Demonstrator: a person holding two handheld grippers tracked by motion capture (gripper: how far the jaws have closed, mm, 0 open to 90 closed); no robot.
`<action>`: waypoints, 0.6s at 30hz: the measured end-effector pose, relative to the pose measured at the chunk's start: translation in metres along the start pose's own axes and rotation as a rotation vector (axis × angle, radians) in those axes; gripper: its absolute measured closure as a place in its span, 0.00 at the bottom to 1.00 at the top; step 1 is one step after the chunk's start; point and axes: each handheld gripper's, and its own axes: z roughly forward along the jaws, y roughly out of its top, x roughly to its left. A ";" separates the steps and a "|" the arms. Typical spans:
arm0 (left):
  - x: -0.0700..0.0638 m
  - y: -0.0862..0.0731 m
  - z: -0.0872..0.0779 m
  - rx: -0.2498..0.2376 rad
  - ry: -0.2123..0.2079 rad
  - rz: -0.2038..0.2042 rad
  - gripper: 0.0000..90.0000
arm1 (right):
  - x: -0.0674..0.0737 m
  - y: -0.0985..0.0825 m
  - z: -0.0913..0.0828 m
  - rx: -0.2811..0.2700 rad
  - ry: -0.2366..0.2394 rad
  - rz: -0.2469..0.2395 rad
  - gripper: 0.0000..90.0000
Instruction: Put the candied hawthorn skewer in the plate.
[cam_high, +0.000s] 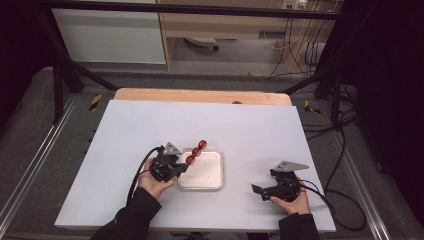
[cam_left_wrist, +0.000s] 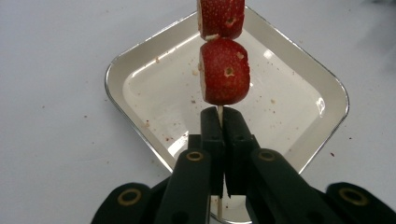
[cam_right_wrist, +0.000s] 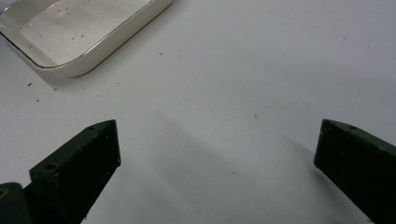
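The skewer (cam_left_wrist: 219, 114) carries three red strawberries (cam_high: 196, 151) and is pinched at its bare lower end by the left claw (cam_left_wrist: 219, 116), whose jaws are pressed together on the thin stick. Its long axis runs straight out from the jaw tips. In the high view it slants up and away from the person, toward the right, with the lowest berry over the tray's near-left corner and the top berry past the far rim. In the left gripper view two of the berries show, stacked just beyond the jaw tips, the nearer one (cam_left_wrist: 225, 71) almost touching them.

Directly under the skewer lies the tray (cam_high: 219, 172), a shallow white dish with rounded corners and a shiny rim. It holds no fruit, just scattered crumbs and reddish specks on its floor. It sits on the tabletop (cam_high: 260, 125) just right of the left claw.

The right claw (cam_high: 256, 190) rests well apart, near the tabletop's front right, jaws spread wide with nothing between them. In its own view, the tray's corner (cam_right_wrist: 79, 65) lies off to the upper left. The left hand is much the nearer to the berries. To pull a berry off, I judge the right claw would have to come across to the tray and close on the top strawberry, along the stick's axis.
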 end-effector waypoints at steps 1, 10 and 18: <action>0.000 0.000 0.001 0.009 0.002 0.000 0.98 | 0.000 0.000 0.000 0.002 0.002 0.001 0.01; -0.008 0.000 0.016 0.092 0.019 -0.006 0.98 | 0.001 -0.001 0.000 0.001 0.013 0.003 0.01; -0.014 0.000 0.026 0.139 0.050 0.002 0.98 | -0.001 -0.002 -0.002 -0.013 0.013 0.009 0.01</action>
